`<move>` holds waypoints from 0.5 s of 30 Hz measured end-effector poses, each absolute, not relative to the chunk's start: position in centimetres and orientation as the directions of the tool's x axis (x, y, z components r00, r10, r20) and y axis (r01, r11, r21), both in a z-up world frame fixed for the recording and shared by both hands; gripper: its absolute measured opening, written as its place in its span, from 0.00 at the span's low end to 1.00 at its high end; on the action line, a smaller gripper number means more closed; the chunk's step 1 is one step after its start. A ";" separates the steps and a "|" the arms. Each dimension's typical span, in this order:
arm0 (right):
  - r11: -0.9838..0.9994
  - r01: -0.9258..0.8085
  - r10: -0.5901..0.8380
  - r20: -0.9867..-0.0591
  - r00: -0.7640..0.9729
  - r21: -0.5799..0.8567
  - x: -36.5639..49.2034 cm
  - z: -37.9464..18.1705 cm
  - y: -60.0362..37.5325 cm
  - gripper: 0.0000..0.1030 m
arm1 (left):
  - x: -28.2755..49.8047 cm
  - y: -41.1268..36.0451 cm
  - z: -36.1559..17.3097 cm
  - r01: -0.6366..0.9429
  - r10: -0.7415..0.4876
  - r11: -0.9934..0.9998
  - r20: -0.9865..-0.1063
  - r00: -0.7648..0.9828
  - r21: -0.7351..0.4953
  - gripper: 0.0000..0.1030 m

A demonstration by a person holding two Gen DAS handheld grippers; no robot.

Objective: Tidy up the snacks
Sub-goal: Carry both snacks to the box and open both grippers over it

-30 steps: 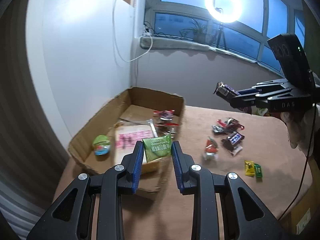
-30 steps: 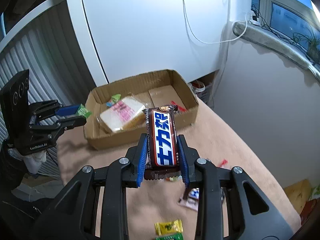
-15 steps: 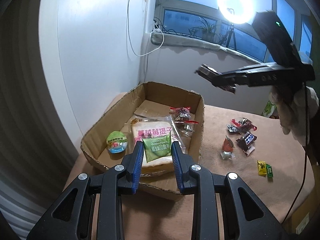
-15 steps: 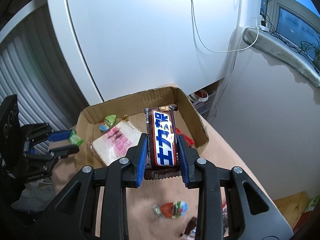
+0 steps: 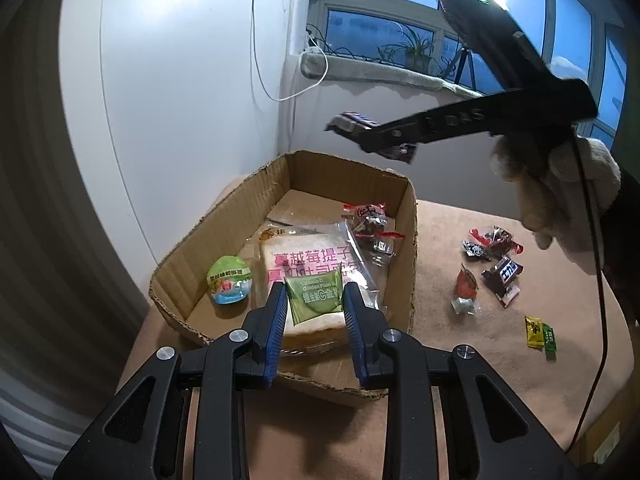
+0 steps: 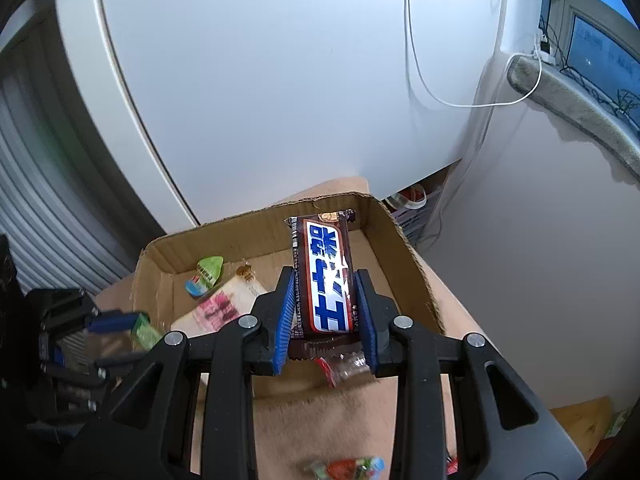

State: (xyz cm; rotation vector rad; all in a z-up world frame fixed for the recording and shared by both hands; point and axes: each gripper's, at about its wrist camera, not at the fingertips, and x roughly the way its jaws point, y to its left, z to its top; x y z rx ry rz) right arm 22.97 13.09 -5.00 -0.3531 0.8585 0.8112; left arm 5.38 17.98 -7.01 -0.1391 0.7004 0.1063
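My left gripper (image 5: 315, 300) is shut on a small green sachet (image 5: 317, 297), held over the near end of the open cardboard box (image 5: 240, 208). My right gripper (image 6: 323, 286) is shut on a brown chocolate bar with blue letters (image 6: 326, 276), hanging above the box's right side; the left wrist view shows it high over the far wall, chocolate bar (image 5: 356, 122) in its jaws. Inside the box lie a wrapped bread slice (image 5: 308, 256), a green-lidded jelly cup (image 5: 229, 285) and some small red-wrapped sweets (image 5: 370, 220).
Loose snacks sit on the tan tabletop (image 5: 460, 344) right of the box: red and dark wrapped candies (image 5: 492, 240), a mini chocolate bar (image 5: 505, 276), a red sweet (image 5: 466, 288), yellow and green sachets (image 5: 540, 332). A white cabinet (image 6: 280, 80) stands behind the box. A gloved hand (image 5: 560, 200) holds the right gripper.
The right gripper has carried the chocolate bar leftwards from above the table to over the box. The left gripper edged closer to the box's near wall, sachet still held.
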 end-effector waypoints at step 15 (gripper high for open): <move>0.697 -0.714 0.491 -0.770 0.409 0.066 23.4 -5.1 14.3 0.56 | 6.0 18.0 -7.0 -0.170 0.056 0.979 -0.662 0.748 -0.109 0.44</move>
